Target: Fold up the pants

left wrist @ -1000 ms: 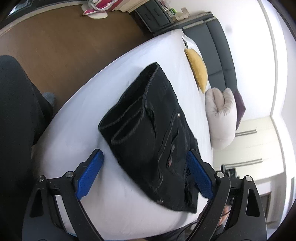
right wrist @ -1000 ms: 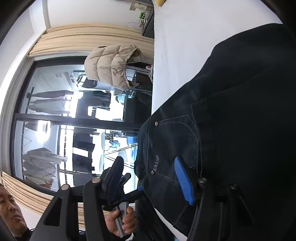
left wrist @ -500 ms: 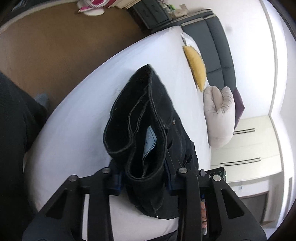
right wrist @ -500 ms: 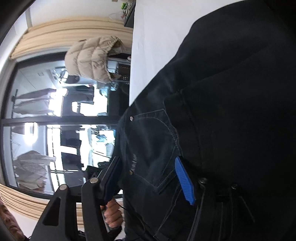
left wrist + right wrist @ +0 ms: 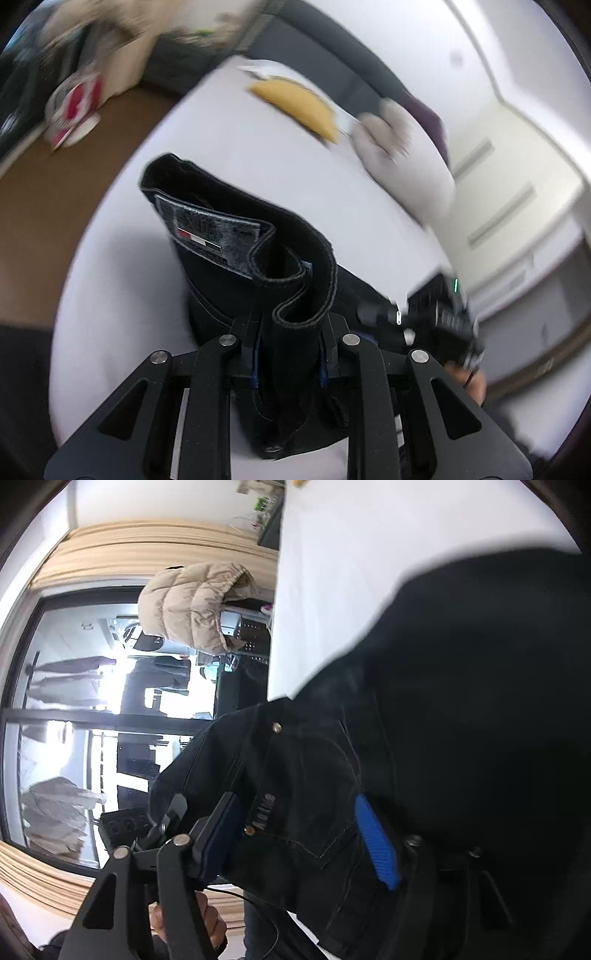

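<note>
Bed: white, beyond your fingers; it is the folding surface.
Pants: bunched waistband clamped between your left gripper fingers, raised for the fold.
Right gripper: fingers apart, straddling the pocket, not yet gripping.

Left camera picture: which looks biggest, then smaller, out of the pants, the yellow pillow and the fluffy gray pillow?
1. pants, though they are closest to the camera, which makes them look bigger.
2. fluffy gray pillow.
3. yellow pillow, blurred and farthest away.
</note>
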Motion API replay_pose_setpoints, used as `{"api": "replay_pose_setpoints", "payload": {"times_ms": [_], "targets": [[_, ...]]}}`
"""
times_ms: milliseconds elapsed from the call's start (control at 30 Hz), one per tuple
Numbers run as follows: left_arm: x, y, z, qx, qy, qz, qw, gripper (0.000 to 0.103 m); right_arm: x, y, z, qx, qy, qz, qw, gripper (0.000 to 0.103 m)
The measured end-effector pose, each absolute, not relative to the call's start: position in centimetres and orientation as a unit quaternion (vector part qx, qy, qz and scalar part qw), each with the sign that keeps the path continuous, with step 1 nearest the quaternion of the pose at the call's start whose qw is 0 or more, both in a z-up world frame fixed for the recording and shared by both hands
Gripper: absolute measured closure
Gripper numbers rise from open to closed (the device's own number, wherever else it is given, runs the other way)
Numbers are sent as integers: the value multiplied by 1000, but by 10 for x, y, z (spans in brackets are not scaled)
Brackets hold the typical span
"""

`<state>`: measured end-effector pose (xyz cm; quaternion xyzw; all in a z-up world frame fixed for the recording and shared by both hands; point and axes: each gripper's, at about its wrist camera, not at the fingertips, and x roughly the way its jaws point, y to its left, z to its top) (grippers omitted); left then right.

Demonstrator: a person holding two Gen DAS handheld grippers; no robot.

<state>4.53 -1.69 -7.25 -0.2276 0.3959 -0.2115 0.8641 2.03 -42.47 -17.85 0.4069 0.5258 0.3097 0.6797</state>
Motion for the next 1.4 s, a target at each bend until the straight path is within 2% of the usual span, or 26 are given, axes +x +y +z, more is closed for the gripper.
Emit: {"api": "replay_pose_setpoints", "payload": {"times_ms": [100, 200, 600, 733, 800, 833, 867, 1033, 1400], "targets": [[47, -78, -69, -152, 398, -247, 870, 84, 25, -442, -158, 410, 514, 316, 684, 27], [40, -132, -76, -80, 400, -269, 873, 84, 26, -459, -138, 414, 501, 319, 690, 16], [12, -232, -117, 71, 403, -282, 868, 84, 29, -459, -125, 327, 529, 293, 726, 15], [-8, -240, -129, 93, 395, -297, 864, 84, 34, -454, -133, 306, 543, 291, 726, 30], [-13, -247, -132, 100, 393, -306, 861, 84, 38, -453, -139, 293, 551, 291, 725, 50], [-16, -253, -133, 103, 393, -309, 860, 84, 39, -455, -141, 293, 553, 291, 724, 68], [-20, -259, -132, 105, 391, -312, 859, 84, 39, -459, -143, 292, 552, 282, 728, 75], [-30, -291, -133, 109, 390, -339, 849, 84, 26, -488, -145, 302, 540, 257, 743, 85], [-40, -387, -136, 129, 376, -390, 830, 84, 6, -561, -149, 305, 532, 196, 765, 87]]}}
